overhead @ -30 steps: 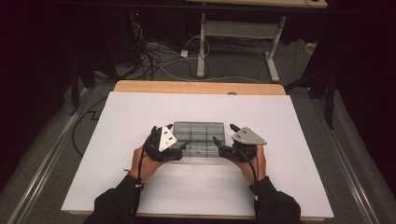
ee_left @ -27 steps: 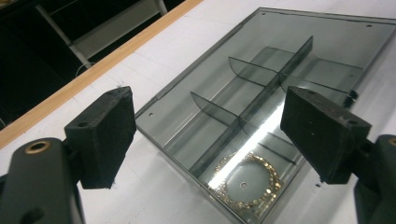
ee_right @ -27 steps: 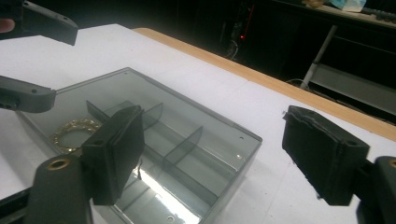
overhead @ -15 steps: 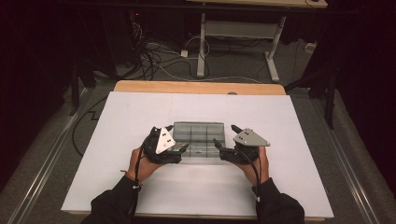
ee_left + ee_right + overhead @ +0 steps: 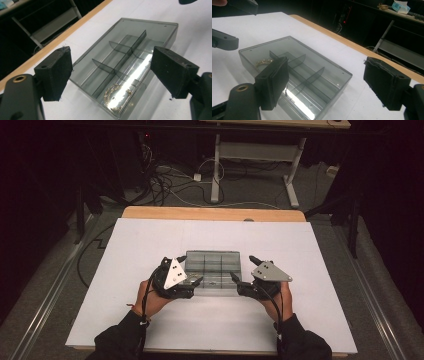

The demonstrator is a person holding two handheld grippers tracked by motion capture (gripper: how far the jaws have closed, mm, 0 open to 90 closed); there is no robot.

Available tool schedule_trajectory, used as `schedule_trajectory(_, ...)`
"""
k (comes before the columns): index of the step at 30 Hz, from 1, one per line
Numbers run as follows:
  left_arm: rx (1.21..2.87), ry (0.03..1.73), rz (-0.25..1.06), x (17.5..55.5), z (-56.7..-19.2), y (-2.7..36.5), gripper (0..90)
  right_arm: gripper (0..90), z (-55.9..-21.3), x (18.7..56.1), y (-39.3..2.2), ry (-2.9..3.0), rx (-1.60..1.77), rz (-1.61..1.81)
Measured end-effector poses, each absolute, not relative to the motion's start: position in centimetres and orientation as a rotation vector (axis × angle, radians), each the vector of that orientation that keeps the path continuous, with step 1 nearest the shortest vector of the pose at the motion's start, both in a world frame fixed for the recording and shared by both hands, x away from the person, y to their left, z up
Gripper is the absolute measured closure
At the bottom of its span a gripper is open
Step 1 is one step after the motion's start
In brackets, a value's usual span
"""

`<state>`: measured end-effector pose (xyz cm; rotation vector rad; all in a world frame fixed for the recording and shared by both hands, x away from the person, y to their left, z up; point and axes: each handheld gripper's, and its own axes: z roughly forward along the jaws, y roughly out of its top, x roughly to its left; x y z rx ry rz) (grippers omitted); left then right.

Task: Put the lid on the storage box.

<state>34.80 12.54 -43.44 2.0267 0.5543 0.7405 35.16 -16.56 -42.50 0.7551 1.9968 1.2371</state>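
Beside one six-compartment box (image 5: pixel 212 270), left hand-held gripper (image 5: pixel 194 270) and right hand-held gripper (image 5: pixel 241 268) gape wide.

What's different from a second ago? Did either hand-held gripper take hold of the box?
Hardly anything. The right hand-held gripper drifted slightly outward, away from the clear box; the left hand-held gripper barely shifted. Neither took hold: both stay open beside the box. The box and the gold chain inside kept their places.

White-topped table (image 5: pixel 150 245) with wooden far edge, smoky clear divided box (image 5: pixel 212 265) lying at its middle
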Motion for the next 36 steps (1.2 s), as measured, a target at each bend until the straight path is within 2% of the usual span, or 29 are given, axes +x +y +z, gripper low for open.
schedule_trajectory(26,2.008,0.513,0.685,32.9,-43.1,13.7,17.2,18.3,-41.7,32.9,-17.3,1.995,0.733,1.243)
schedule_trajectory(36,2.022,0.484,0.710,32.1,-43.5,14.5,17.2,19.4,-41.8,31.8,-18.2,2.000,0.714,1.236)
